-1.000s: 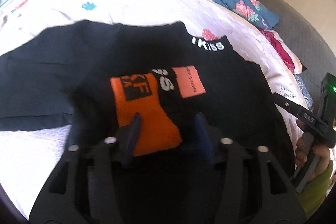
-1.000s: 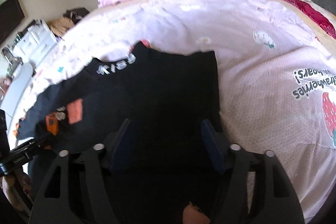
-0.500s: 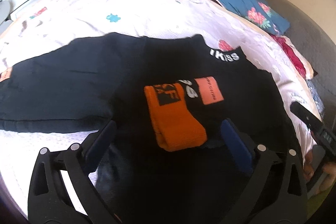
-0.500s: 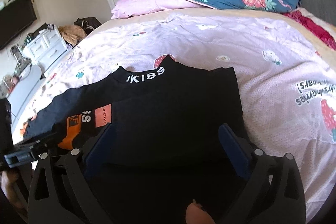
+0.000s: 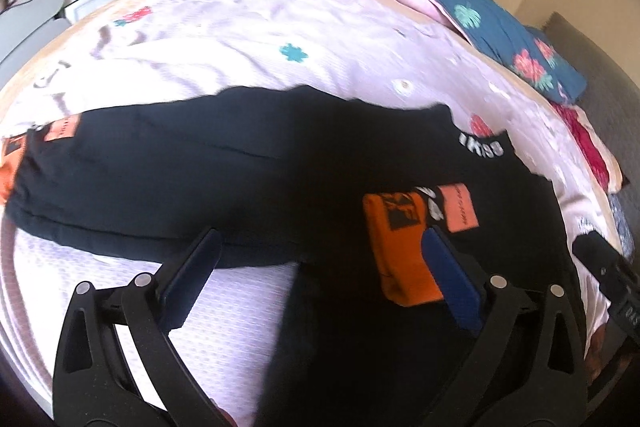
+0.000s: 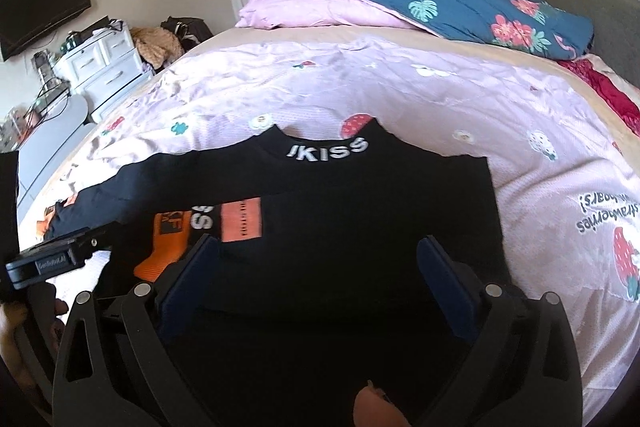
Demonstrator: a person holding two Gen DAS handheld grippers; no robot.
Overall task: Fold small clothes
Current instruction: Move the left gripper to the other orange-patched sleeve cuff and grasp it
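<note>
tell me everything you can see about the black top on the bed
The black top looks like soft knit. It lies flat on the pink printed bedspread, collar pointing up the bed with white "KISS" lettering on it. One sleeve is folded across the body, showing its orange cuff and a salmon patch; the other sleeve stretches out sideways. The left gripper and right gripper are above it, both open and gripping nothing.

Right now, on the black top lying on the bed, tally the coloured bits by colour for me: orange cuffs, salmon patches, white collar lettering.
Orange cuffs: 2, one folded onto the body, one at the outstretched sleeve's end.
Salmon patches: 2, one beside the folded cuff, one on the outstretched sleeve.
White collar lettering: 1.
Total: 5
</note>
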